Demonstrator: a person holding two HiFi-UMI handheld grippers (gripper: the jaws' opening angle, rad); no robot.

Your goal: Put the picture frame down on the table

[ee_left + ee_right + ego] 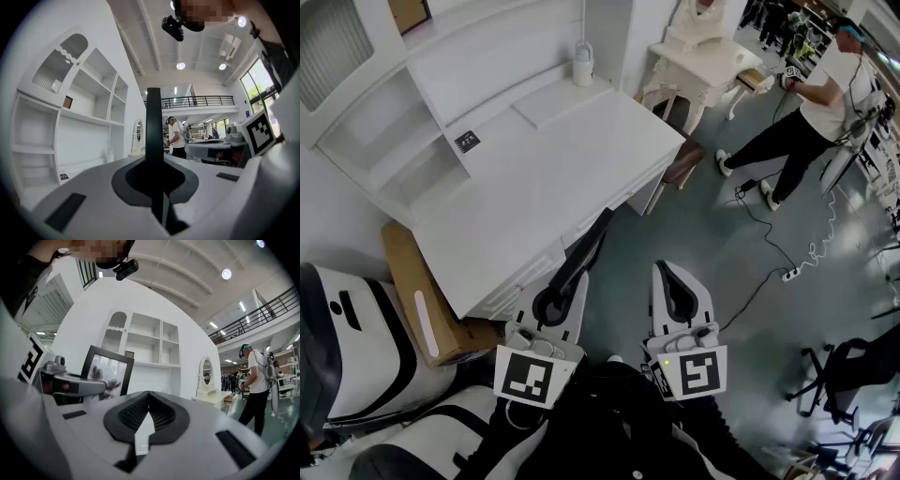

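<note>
Beside the counter (546, 173), the left claw (575, 281), pinching the picture frame (592, 239), should lay it flat; right claw (670, 274) closed, empty.

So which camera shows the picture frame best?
The right gripper view: the frame faces it, showing the black border and the picture. The left gripper view and the head view catch only its thin dark edge.

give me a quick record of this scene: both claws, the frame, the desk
left claw: shut on the picture frame, holding it upright
right claw: shut, nothing between its jaws
picture frame: in the air beside the desk's front edge
desk: white, with shelves behind it
task state: frame not yet set down
</note>
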